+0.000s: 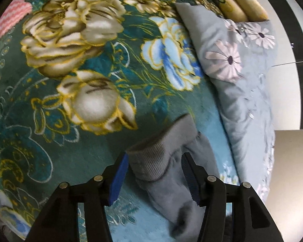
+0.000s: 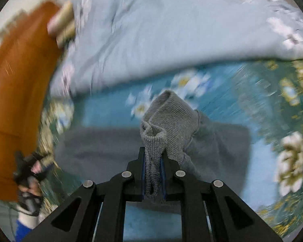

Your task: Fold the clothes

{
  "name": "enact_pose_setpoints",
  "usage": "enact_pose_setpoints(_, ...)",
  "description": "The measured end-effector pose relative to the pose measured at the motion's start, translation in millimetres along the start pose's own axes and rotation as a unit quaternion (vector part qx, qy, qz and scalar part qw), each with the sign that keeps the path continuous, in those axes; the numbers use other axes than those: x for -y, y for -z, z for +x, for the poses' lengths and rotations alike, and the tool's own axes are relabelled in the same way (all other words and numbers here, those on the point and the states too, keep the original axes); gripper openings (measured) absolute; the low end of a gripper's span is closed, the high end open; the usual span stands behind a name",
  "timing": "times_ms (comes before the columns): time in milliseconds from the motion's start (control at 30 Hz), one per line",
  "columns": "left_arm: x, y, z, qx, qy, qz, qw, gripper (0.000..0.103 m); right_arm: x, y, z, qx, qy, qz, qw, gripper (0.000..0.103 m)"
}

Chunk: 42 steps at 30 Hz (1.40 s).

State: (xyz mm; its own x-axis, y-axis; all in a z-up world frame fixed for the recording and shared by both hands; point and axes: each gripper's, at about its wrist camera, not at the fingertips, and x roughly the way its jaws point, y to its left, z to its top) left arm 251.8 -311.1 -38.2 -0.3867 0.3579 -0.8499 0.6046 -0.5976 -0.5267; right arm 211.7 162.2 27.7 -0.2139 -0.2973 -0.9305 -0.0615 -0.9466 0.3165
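A grey sweatshirt with ribbed cuffs lies on a green floral blanket (image 1: 86,92). In the left wrist view one grey sleeve (image 1: 167,171) with its ribbed cuff (image 1: 151,159) lies between the spread blue-padded fingers of my left gripper (image 1: 154,176), which is open around it. In the right wrist view my right gripper (image 2: 154,173) is shut on the other ribbed cuff (image 2: 165,125) and holds it bunched above the grey sweatshirt body (image 2: 103,147). The right wrist view is motion-blurred.
A pale blue floral quilt (image 1: 242,76) lies along the blanket's right side in the left wrist view and across the back in the right wrist view (image 2: 171,32). Rolled yellow pillows (image 1: 238,2) sit at the far end. An orange-brown headboard (image 2: 16,84) stands at left. A pink cloth (image 1: 8,20) lies far left.
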Motion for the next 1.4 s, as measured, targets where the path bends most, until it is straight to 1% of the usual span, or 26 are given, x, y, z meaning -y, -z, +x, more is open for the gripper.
enact_pose_setpoints(100,0.4,6.6,-2.5,-0.003,0.002,0.020,0.9998,0.059,-18.0,16.5,52.3,-0.053,0.016,-0.009,0.998,0.013)
enact_pose_setpoints(200,10.4,16.5,2.3,-0.013,-0.001,0.054,0.9985,0.059,-20.4,28.9,70.6,-0.083,0.016,-0.006,0.996,0.021)
enact_pose_setpoints(267,23.0,25.8,9.4,-0.024,0.006,0.080,0.9965,0.059,-17.1,32.7,67.8,-0.085,-0.018,-0.002,0.996,0.031)
enact_pose_setpoints(333,39.6,38.3,22.0,-0.046,0.018,0.106,0.9932,0.060,-13.4,36.5,64.5,-0.085,-0.054,0.001,0.995,0.034)
enact_pose_setpoints(400,64.8,57.8,40.5,-0.079,0.033,0.141,0.9862,0.061,1.6,38.6,46.4,-0.059,-0.083,0.024,0.995,0.035)
enact_pose_setpoints(433,78.1,68.0,50.6,-0.097,0.039,0.161,0.9814,0.061,16.0,39.6,34.1,-0.040,-0.088,0.043,0.994,0.035)
enact_pose_setpoints(533,120.9,104.0,84.3,-0.152,0.053,0.220,0.9620,0.061,59.7,42.3,-0.7,0.016,-0.098,0.102,0.990,0.036)
enact_pose_setpoints(600,148.8,129.9,107.2,-0.190,0.060,0.253,0.9466,0.061,92.2,45.5,-18.3,0.045,-0.095,0.143,0.984,0.037)
enact_pose_setpoints(633,159.9,141.2,118.2,-0.202,0.062,0.266,0.9404,0.062,108.8,47.2,-27.1,0.060,-0.094,0.164,0.980,0.037)
enact_pose_setpoints(667,171.1,152.8,129.8,-0.214,0.063,0.279,0.9341,0.062,124.7,49.1,-31.6,0.070,-0.105,0.193,0.973,0.037)
enact_pose_setpoints(733,184.7,170.8,152.8,-0.232,0.043,0.284,0.9293,0.062,149.0,54.2,-36.8,0.086,-0.141,0.243,0.956,0.037)
enact_pose_setpoints(767,188.7,175.4,160.7,-0.240,0.043,0.281,0.9283,0.062,156.1,57.5,-38.0,0.092,-0.163,0.261,0.947,0.037)
enact_pose_setpoints(800,190.4,179.3,166.1,-0.242,0.042,0.275,0.9294,0.060,157.8,58.5,-37.9,0.101,-0.171,0.268,0.943,0.037)
enact_pose_setpoints(833,191.5,183.3,171.0,-0.243,0.040,0.270,0.9310,0.055,156.2,57.6,-37.5,0.106,-0.174,0.267,0.942,0.037)
enact_pose_setpoints(867,193.4,187.3,170.6,-0.234,0.037,0.276,0.9314,0.028,154.2,56.5,-36.9,0.111,-0.176,0.266,0.941,0.037)
enact_pose_setpoints(900,195.7,191.2,168.4,-0.222,0.033,0.287,0.9313,0.014,152.2,55.5,-36.1,0.111,-0.179,0.262,0.942,0.037)
enact_pose_setpoints(933,198.0,195.1,166.2,-0.209,0.029,0.298,0.9309,0.014,150.2,54.5,-35.2,0.110,-0.181,0.257,0.943,0.037)
enact_pose_setpoints(967,200.7,196.3,156.8,-0.196,0.039,0.313,0.9287,0.013,147.4,52.3,-34.4,0.108,-0.179,0.249,0.946,0.037)
enact_pose_setpoints(1067,209.5,197.3,121.6,-0.153,0.082,0.360,0.9168,0.013,139.5,46.9,-33.6,0.103,-0.178,0.225,0.952,0.037)
enact_pose_setpoints(1133,206.6,192.2,114.4,-0.139,0.073,0.368,0.9165,0.013,132.5,41.6,-28.6,0.087,-0.174,0.208,0.958,0.037)
enact_pose_setpoints(1200,191.8,182.7,128.0,-0.143,0.038,0.362,0.9202,0.014,124.6,34.8,-9.7,0.046,-0.145,0.199,0.968,0.037)
enact_pose_setpoints(1233,182.0,176.9,134.4,-0.155,0.029,0.341,0.9267,0.014,120.6,31.3,0.4,0.025,-0.130,0.195,0.972,0.037)
enact_pose_setpoints(1300,161.0,164.7,146.1,-0.185,0.019,0.286,0.9401,0.019,105.2,38.1,22.9,-0.021,-0.103,0.175,0.979,0.037)
enact_pose_setpoints(1333,154.8,157.6,137.4,-0.181,0.023,0.277,0.9435,0.022,100.5,38.6,31.8,-0.036,-0.094,0.167,0.981,0.037)
enact_pose_setpoints(1367,150.1,150.0,123.8,-0.170,0.030,0.275,0.9459,0.030,96.4,38.6,40.2,-0.051,-0.085,0.159,0.982,0.037)
enact_pose_setpoints(1400,145.3,142.5,110.1,-0.159,0.037,0.272,0.9482,0.035,94.7,39.3,47.1,-0.063,-0.074,0.155,0.983,0.037)
